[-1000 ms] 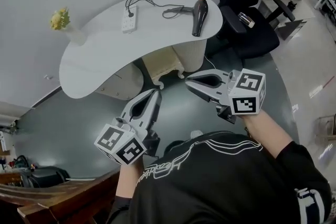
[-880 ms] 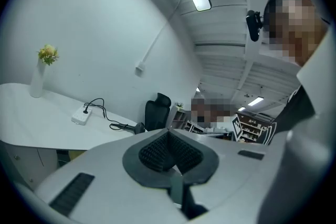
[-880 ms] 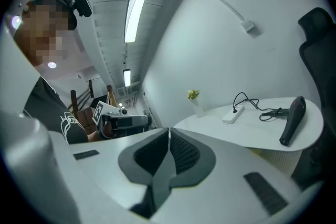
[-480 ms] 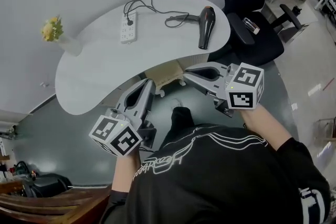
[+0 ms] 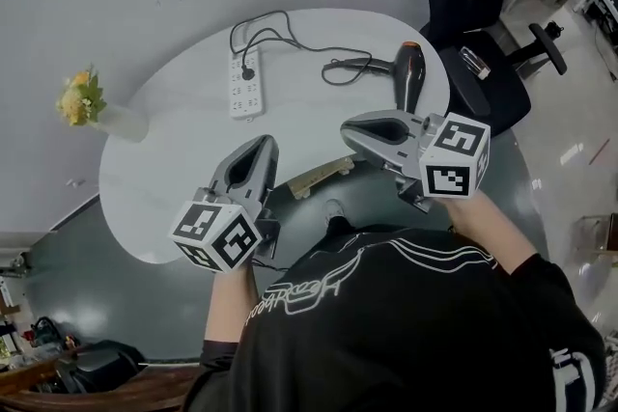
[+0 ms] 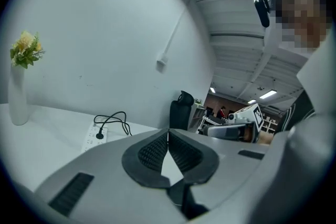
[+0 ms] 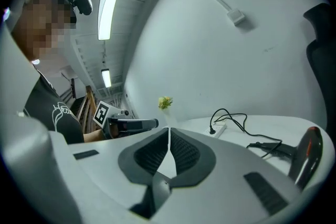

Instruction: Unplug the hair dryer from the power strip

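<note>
On the white curved table (image 5: 183, 150), toward its far side:

- Power strip (image 5: 243, 84): white, lying flat, long axis running away from the person. One black plug (image 5: 250, 72) is seated in a socket in its far half.
- Cord (image 5: 290, 26): black, looping from the plug along the back of the table and on toward the hair dryer (image 5: 412, 72) (the loops overlap, so their exact run is hard to trace).
- Hair dryer: black with an orange trim at its far end. It lies on its side near the table's right edge, well apart from the strip.
- Vase (image 5: 106, 121): white, holding yellow flowers, standing at the table's left edge.
- Office chair (image 5: 478, 10): black, on the floor beyond the table's right end.

Over the near edge of the table:

- Left gripper (image 5: 263, 142): jaws pressed together with nothing between them. It points roughly toward the strip and stays clear of it.
- Right gripper (image 5: 350, 128): jaws likewise together and empty. The dryer lies near, off to its right, and is not touched.
</note>
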Motion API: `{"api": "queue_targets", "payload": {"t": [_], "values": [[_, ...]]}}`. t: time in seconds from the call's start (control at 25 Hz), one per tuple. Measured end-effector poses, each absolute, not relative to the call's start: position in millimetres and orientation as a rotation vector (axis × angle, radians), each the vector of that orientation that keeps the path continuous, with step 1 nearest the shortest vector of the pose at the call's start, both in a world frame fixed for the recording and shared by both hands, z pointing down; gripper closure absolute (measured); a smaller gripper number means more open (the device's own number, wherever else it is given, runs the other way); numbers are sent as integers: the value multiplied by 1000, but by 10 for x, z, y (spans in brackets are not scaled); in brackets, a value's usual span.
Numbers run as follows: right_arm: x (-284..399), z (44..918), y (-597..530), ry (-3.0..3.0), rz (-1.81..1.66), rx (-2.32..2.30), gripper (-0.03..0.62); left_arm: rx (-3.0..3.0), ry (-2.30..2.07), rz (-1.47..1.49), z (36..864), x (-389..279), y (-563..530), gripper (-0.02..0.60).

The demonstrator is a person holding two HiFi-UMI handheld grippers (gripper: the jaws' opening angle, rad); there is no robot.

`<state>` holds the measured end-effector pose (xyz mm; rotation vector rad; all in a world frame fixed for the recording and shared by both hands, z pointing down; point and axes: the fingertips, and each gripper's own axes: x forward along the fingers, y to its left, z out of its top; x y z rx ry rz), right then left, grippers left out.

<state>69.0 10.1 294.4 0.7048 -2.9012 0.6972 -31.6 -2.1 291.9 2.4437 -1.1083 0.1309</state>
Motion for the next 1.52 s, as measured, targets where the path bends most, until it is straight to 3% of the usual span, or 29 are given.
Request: {"api": "queue_targets", "payload": {"t": [0.48, 0.8, 1.12, 1.52], "values": [[242, 3287, -1065, -2830, 766, 748, 595, 2411, -1163, 255, 3393, -906, -1262, 571], [98, 3581, -1417, -2780, 827, 741, 595, 2314, -1197, 328, 3927, -1156, -1753, 437], [-41, 3723, -1576, -2729, 851, 685, 595, 2262, -1143, 500, 4561, -1224, -1995, 360], [-141, 4056, -1708, -2667, 946, 641, 595, 2187, -1185, 687, 5167, -1431, -2250, 350]]}}
